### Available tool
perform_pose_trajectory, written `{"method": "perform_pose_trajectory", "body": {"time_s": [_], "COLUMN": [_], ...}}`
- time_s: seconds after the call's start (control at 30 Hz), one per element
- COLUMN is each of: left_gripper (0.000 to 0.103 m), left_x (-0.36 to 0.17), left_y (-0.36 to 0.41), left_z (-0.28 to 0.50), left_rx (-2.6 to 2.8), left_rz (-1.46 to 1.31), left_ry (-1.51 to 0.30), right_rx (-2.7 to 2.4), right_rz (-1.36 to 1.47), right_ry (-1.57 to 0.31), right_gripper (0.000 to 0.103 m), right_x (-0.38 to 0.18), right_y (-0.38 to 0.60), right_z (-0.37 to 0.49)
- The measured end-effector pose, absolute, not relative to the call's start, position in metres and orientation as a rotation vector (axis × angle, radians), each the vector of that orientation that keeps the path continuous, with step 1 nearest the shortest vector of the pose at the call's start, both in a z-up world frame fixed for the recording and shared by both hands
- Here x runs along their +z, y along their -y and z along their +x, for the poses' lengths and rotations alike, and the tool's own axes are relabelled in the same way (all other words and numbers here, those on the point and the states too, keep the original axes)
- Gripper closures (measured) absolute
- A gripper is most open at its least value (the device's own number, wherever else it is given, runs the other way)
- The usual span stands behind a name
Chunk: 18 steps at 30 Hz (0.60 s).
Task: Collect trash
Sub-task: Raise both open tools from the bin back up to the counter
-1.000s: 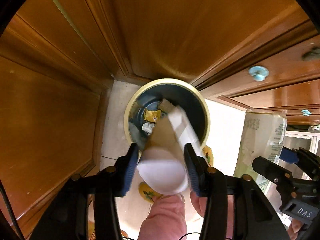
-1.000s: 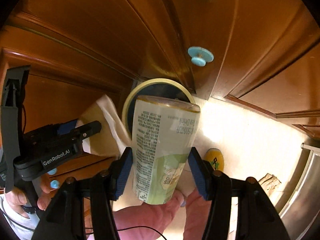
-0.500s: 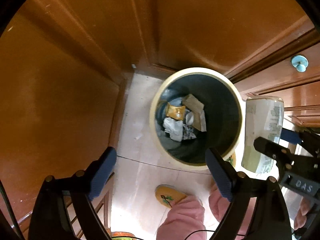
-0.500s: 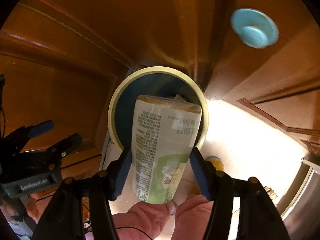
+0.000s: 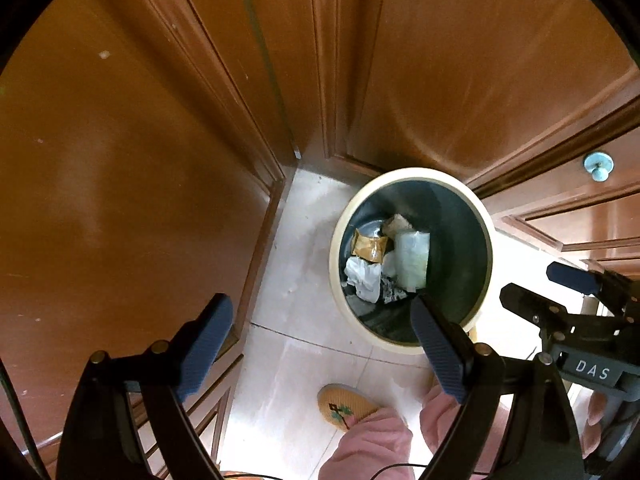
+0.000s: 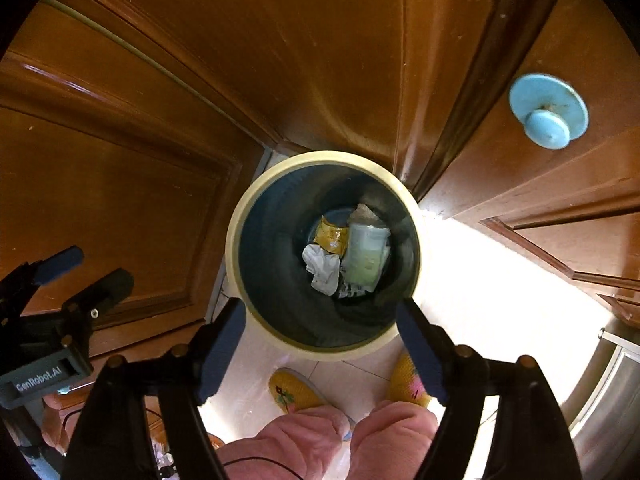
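Note:
A round bin with a cream rim [image 5: 486, 236] [image 6: 234, 236] and dark inside stands on the pale tiled floor in a corner of wooden cabinets. Inside lie a pale green drink carton [image 5: 412, 260] [image 6: 366, 258], a yellow wrapper [image 5: 370, 246] [image 6: 330, 236] and crumpled white paper [image 5: 364, 278] [image 6: 322, 270]. My left gripper [image 5: 322, 326] hangs open left of the bin, nothing between its fingers. My right gripper [image 6: 320, 330] is straight above the bin, its jaws opening and empty; it also shows at the right edge of the left wrist view [image 5: 560, 300].
Brown wooden cabinet doors close in the bin on the left, back and right. A light blue knob [image 6: 548, 116] [image 5: 598, 166] sticks out of the right door. A person's pink trouser legs [image 6: 320, 440] and yellow slippers [image 5: 346, 406] [image 6: 294, 394] stand just below the bin.
The left gripper let go its white paper cup, opened wide and drifted left of the bin. The right gripper moved over the bin and released the green carton, which now lies inside.

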State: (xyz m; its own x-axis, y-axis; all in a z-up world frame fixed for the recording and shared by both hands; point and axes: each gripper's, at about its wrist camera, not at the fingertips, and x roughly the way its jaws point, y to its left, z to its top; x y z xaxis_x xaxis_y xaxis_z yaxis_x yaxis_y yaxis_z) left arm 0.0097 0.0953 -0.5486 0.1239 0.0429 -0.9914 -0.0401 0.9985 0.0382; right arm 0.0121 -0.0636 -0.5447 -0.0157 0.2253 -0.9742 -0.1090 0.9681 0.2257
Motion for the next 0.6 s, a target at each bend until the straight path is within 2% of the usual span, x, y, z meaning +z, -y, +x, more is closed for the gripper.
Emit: {"method": "perform_pose_trajectory", "body": {"time_s": [0.27, 0.6], "left_gripper": [0.014, 0.014], "left_x": [-0.506, -0.409], "left_y": [-0.085, -0.075], "left_z": [0.008, 0.004], "left_rx": [0.041, 0.011], "left_rz": [0.013, -0.023], "left_ry": [-1.422, -1.379], "right_rx": [0.234, 0.226], "right_rz": [0.156, 0.202], "right_ry": [-1.558, -1.537], "right_gripper": [0.025, 0.025], "right_x": [-0.516, -0.425], "right_y": [0.078, 0.091], "right_z": [0.007, -0.002]}}
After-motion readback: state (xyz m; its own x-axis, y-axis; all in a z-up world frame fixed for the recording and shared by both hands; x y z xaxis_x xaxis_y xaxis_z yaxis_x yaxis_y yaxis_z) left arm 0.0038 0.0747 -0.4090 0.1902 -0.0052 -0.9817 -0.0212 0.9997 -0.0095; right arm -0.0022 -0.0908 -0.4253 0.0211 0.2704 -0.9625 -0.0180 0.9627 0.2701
